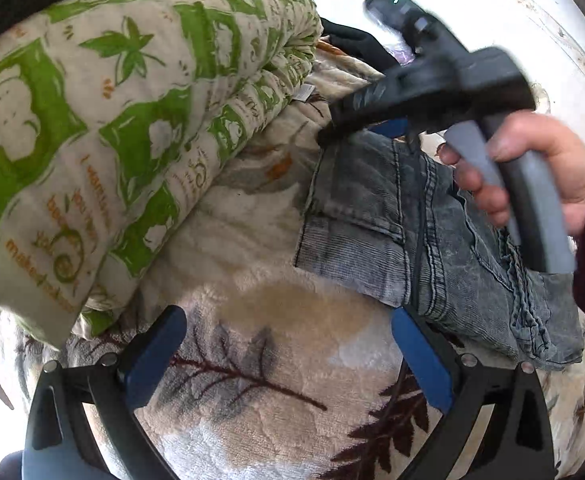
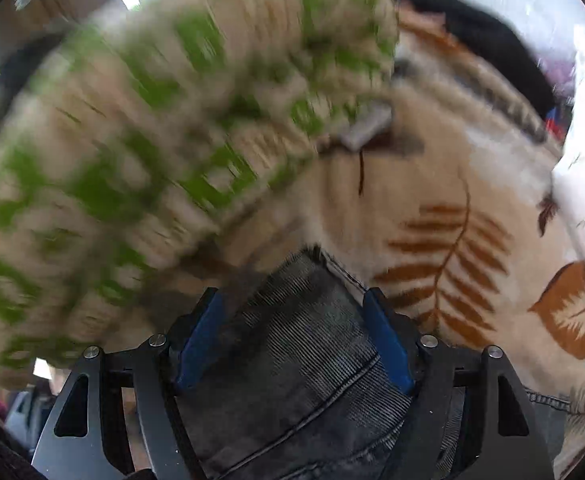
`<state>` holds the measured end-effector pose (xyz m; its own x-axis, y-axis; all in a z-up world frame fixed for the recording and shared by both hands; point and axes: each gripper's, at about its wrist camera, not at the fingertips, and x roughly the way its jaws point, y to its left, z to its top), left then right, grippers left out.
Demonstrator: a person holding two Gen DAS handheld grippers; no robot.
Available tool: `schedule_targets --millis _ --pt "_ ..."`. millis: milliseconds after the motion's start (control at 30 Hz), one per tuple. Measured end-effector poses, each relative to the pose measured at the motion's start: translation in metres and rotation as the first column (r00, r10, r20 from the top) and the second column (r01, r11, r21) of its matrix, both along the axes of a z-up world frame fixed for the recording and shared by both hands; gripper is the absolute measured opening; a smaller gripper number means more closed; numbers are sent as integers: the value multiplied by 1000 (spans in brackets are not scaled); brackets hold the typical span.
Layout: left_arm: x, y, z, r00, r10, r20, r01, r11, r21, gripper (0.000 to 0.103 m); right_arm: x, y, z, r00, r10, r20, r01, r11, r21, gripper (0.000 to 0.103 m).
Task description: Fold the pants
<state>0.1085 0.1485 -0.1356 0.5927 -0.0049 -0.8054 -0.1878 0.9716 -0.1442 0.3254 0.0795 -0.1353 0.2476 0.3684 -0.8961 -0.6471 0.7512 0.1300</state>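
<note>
Grey washed denim pants point(image 1: 412, 220) lie folded on a leaf-patterned fleece blanket point(image 1: 272, 392). My left gripper point(image 1: 288, 348) hovers open over the bare blanket, and its right blue pad stands beside the pants' near edge. A hand point(image 1: 544, 160) holds my right gripper point(image 1: 366, 130), which points down at the pants' far end. In the right wrist view, a corner of the pants point(image 2: 300, 380) lies between the blue pads of the right gripper point(image 2: 294, 336). The jaws stand apart and the pads do not visibly press the cloth.
A thick folded quilt point(image 1: 112, 120) with a green print lies left of the pants; it is blurred in the right wrist view point(image 2: 152, 140). A black garment point(image 1: 352, 40) lies behind it. A white wall point(image 1: 532, 20) borders the bed on the right.
</note>
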Motion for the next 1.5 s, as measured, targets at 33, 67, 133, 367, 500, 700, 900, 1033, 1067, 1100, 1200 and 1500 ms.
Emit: schedule_targets --millis 33,67,133,367,500,700,900,1033,1067,1100,1200,1500 --pt "2 -1 -1 1000 -1 -3 1 1000 0 103 1 0 -6 1000 -10 26 11 999 -36 39" --pt "2 -2 -1 1000 0 -7 0 1000 -1 103 0 0 -9 998 -19 52 23 997 -72 31" --pt "4 -1 -3 1000 3 -14 -3 1000 -8 103 -1 -6 -9 996 -44 72 50 995 -87 18" --pt "8 0 -4 1000 19 -2 -19 1000 9 103 -21 -42 19 978 -152 141 152 988 14 12" --pt "5 -3 0 1000 7 11 -7 999 31 103 -39 -70 45 953 -251 170 229 964 136 12" --pt "-9 -17 13 998 -20 61 16 998 61 103 -64 -123 89 906 -375 198 310 904 294 11" --pt "-22 -42 31 983 -83 164 52 981 187 103 -95 -219 112 829 -526 189 415 805 423 7" --pt "-16 -66 43 967 -148 208 89 960 267 103 -118 -301 113 744 -645 177 517 723 459 7" --pt "-14 -70 45 963 -161 218 96 955 280 103 -125 -330 108 712 -685 156 555 684 473 7" --pt "-8 -73 46 957 -180 227 109 950 293 103 -131 -351 101 691 -710 137 581 659 478 7" --pt "10 -80 48 958 -194 211 108 927 360 103 -146 -404 71 646 -761 55 662 595 456 7" --pt "-31 -67 24 976 -167 141 123 953 279 103 -146 -311 69 859 -511 -6 469 783 409 46"
